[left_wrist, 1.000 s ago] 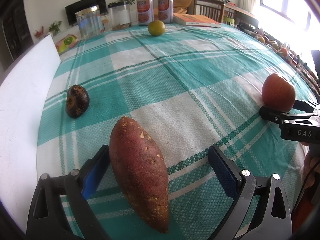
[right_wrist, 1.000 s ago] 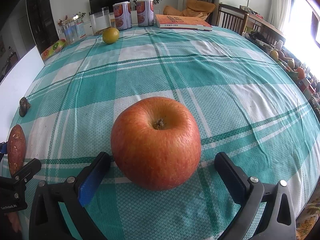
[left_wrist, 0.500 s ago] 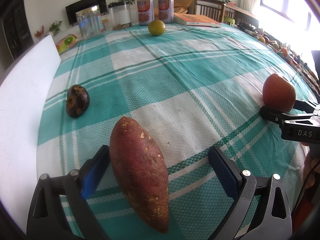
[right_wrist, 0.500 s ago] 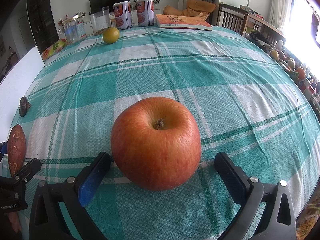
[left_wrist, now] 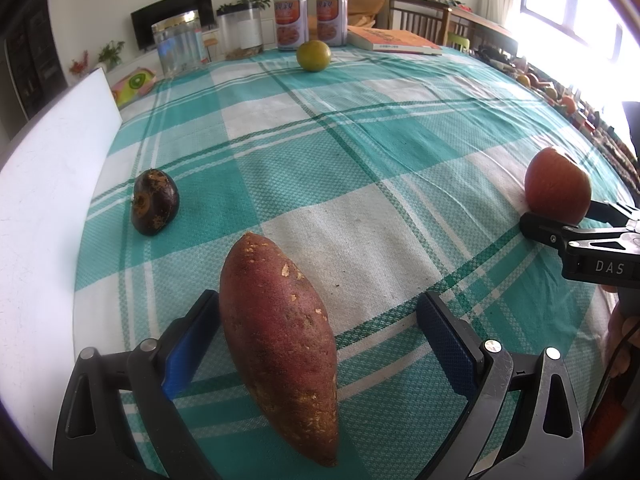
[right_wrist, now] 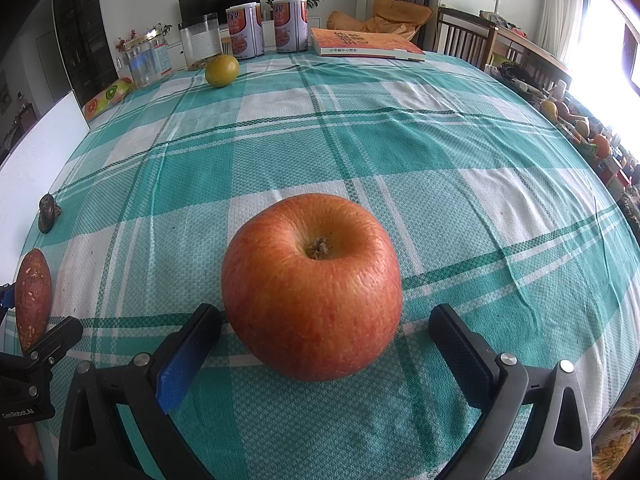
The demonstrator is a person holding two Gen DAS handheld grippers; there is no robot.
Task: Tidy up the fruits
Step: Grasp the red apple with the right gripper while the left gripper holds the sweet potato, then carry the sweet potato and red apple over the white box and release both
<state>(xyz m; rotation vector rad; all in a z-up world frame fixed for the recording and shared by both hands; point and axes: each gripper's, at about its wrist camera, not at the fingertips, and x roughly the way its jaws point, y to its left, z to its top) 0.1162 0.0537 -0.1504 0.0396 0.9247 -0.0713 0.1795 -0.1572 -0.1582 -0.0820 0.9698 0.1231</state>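
- Tongs on the left (left_wrist: pixel 316 344) stood released, their blue pads on both sides of the sweet potato (left_wrist: pixel 280 340), which lay on the bench (left_wrist: pixel 360 152).
- Tongs on the right (right_wrist: pixel 324 352) were also released around the apple (right_wrist: pixel 312 288).
- A green-yellow citrus (right_wrist: pixel 222 70) sat well apart, near the cans (right_wrist: pixel 268 30).

Apple (right_wrist: pixel 312 286) on checked tablecloth (right_wrist: pixel 400 152) between spread jaws of right gripper (right_wrist: pixel 324 336), untouched.
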